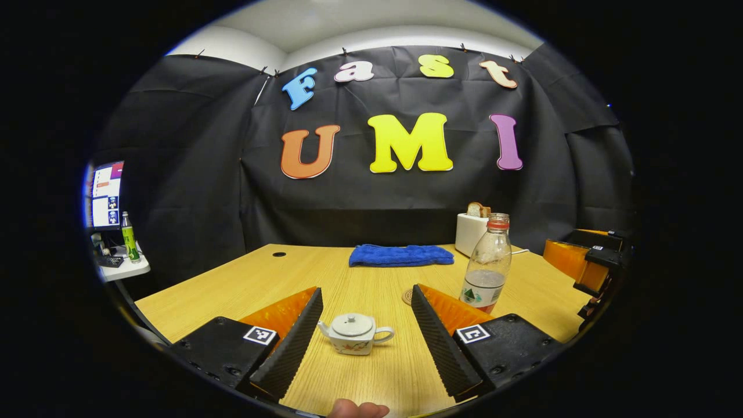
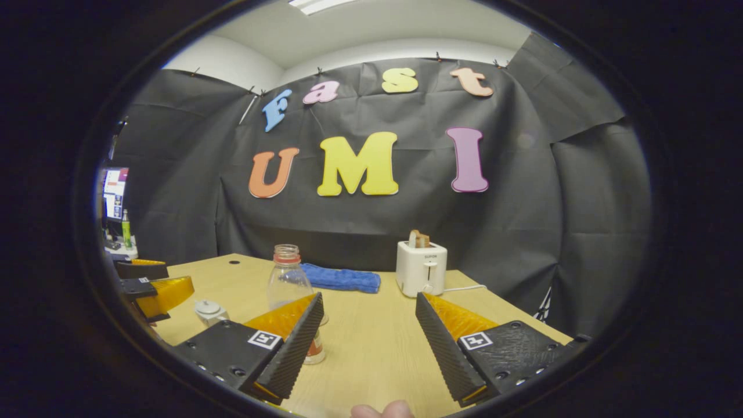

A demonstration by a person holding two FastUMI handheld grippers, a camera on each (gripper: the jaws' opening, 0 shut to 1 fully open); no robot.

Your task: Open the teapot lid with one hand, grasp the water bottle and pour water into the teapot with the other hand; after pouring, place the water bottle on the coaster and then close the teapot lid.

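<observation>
Wooden table (image 1: 244, 284), two wide-open claws, nothing held.
Left gripper (image 1: 365, 342) frames the teapot (image 1: 354, 334), lid on, spout pointing left. Right gripper (image 2: 368, 342) touches nothing; its finger (image 2: 293, 342) hides the lower bottle (image 2: 288, 278). Bottle stands upright, capless, beside the half-hidden coaster (image 1: 407, 297).

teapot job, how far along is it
Nothing looks done yet: the teapot has its lid on, and the water bottle stands on the table beside the coaster. In hand: the open left gripper frames the teapot; the right gripper is open, empty. Lifting the lid, pouring, setting down and closing remain.
</observation>
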